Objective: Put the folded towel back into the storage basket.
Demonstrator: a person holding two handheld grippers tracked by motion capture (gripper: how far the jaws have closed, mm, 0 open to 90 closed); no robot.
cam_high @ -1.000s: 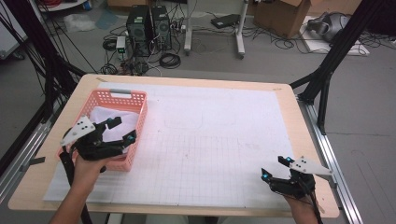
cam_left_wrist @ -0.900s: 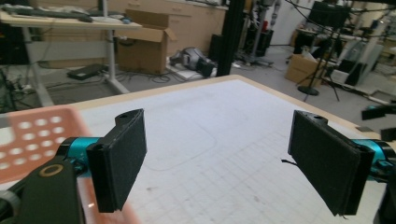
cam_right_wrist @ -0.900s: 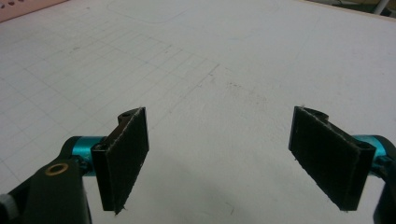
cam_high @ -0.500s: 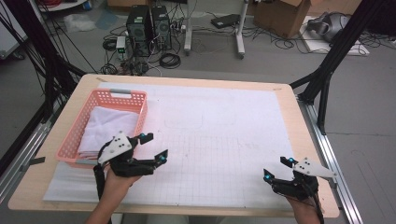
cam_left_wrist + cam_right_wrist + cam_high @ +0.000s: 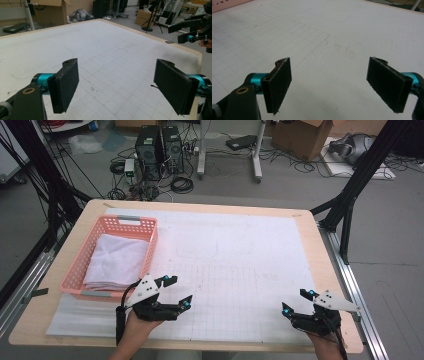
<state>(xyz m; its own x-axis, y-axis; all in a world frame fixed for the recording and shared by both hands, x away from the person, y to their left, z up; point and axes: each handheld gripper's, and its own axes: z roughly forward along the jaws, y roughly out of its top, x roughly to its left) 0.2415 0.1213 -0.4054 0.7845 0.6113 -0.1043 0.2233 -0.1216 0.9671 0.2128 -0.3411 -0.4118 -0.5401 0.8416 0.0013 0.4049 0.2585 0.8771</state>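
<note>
A pink plastic basket (image 5: pixel 81 261) stands on the left of the table, and a folded white cloth (image 5: pixel 116 260) lies inside it. My left gripper (image 5: pixel 177 292) hovers open over the white grid mat (image 5: pixel 240 270), just right of the basket's near corner; its jaws (image 5: pixel 117 82) are spread wide with nothing between them. At the near right corner my right gripper (image 5: pixel 297 302) is also open and empty, its pads (image 5: pixel 278 83) wide apart above the mat. The right gripper (image 5: pixel 190 37) appears far off in the left gripper view.
The wooden table edge (image 5: pixel 185 347) runs close along the near side. Beyond the far edge, computer towers (image 5: pixel 160 145), cables and cardboard boxes (image 5: pixel 300 132) sit on the floor. Black frame legs (image 5: pixel 350 190) stand beside the table's right side.
My left gripper has left the basket and travelled right and toward the near edge, ending over the mat. The folded cloth now lies uncovered in the basket. The right gripper barely moved.
</note>
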